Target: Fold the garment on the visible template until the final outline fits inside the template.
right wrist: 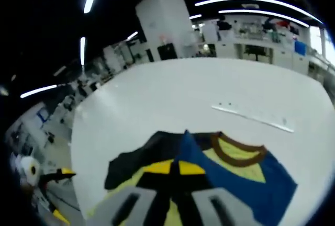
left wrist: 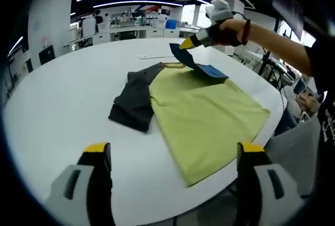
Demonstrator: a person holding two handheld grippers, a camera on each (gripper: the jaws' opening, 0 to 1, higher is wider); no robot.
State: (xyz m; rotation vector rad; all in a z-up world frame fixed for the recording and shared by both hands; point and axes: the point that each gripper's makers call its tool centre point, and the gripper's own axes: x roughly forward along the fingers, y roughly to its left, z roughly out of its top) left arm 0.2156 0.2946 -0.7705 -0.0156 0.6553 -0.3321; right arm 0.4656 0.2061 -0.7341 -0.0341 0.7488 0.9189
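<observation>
Left gripper view shows right hand-held gripper (left wrist: 184, 44) pinching blue sleeve (left wrist: 201, 66).

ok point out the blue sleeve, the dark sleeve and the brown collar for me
blue sleeve (left wrist: 209, 70), left gripper view, on the flat blue panel lying on the yellow body
dark sleeve (left wrist: 133, 103), left gripper view, on the middle of the charcoal fabric
brown collar (right wrist: 238, 155), right gripper view, on the lower curve of the neck band

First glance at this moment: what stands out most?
A yellow-green T-shirt lies spread on the white table, its dark grey sleeve crumpled at one side. At the collar end, the right gripper is shut on the blue sleeve, lifting it over the shirt.
</observation>
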